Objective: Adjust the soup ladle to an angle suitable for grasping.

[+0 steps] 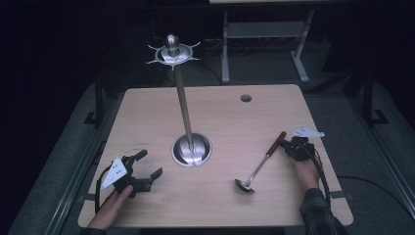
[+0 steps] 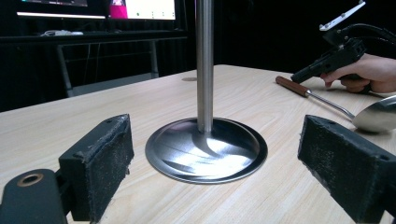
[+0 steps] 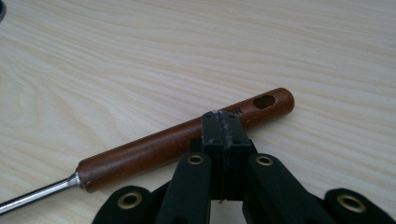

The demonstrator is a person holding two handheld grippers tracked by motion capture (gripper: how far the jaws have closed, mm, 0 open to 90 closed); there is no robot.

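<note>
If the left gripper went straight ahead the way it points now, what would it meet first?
Probably the stand's round metal base: in the left gripper view it sits centred between the open left gripper's jaws, with bare table before it. Depth is hard to judge.

We see the left tool (image 1: 142, 171) low at the near left of the worktop, held in the left hand (image 1: 113, 204), jaws spread wide apart with nothing between them. The right tool (image 1: 288, 145) sits at the near right, gripped by the right hand (image 1: 307, 169), forearm in a plaid sleeve (image 1: 318, 213). Its jaws are pressed together, tips pointing left and away from us.
</note>
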